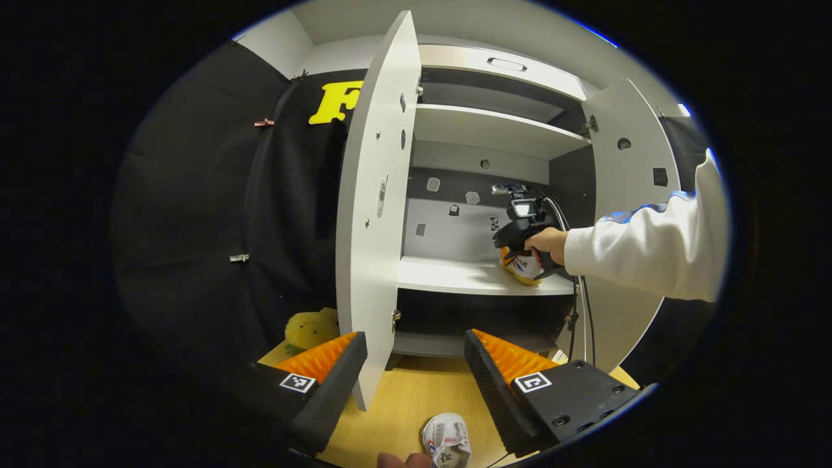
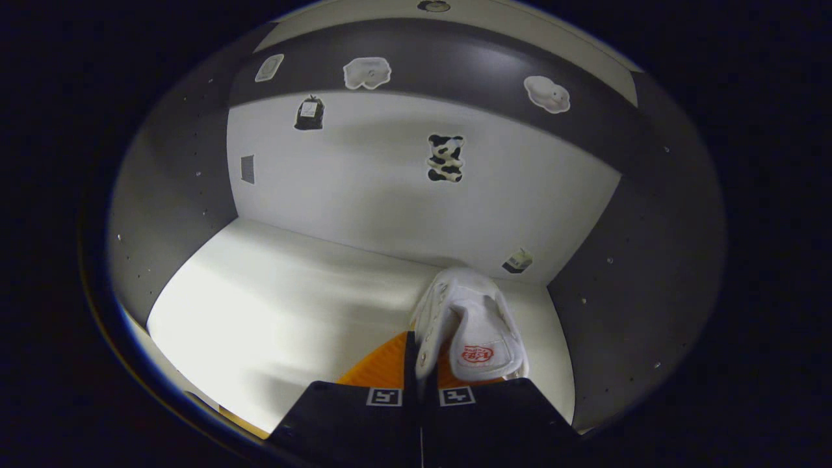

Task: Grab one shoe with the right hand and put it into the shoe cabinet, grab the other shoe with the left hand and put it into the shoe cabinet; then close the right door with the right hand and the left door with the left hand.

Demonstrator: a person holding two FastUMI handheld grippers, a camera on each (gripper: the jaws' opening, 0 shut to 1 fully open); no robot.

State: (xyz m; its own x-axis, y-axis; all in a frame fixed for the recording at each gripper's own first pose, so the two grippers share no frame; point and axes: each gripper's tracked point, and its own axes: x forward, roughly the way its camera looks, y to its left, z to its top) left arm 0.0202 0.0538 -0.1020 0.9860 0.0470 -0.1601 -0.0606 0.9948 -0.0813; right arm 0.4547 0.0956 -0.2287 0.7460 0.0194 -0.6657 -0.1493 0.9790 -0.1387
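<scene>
Right hand-held gripper (image 2: pixel 420 364) clamped on first shoe (image 2: pixel 469 318) over cabinet shelf (image 2: pixel 273 286): lower flat before releasing; left hand-held gripper (image 1: pixel 416 364) apart, idle.

Draped booth with shoe cabinet (image 1: pixel 494 130)

Left gripper view back before the open shoe cabinet (image 1: pixel 494 195); right gripper view close inside, shared shelf (image 1: pixel 455 276).

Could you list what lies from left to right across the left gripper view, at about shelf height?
Black cloth wall → open left door → shelf → shoe held by the right gripper → hand → white sleeve.
</scene>
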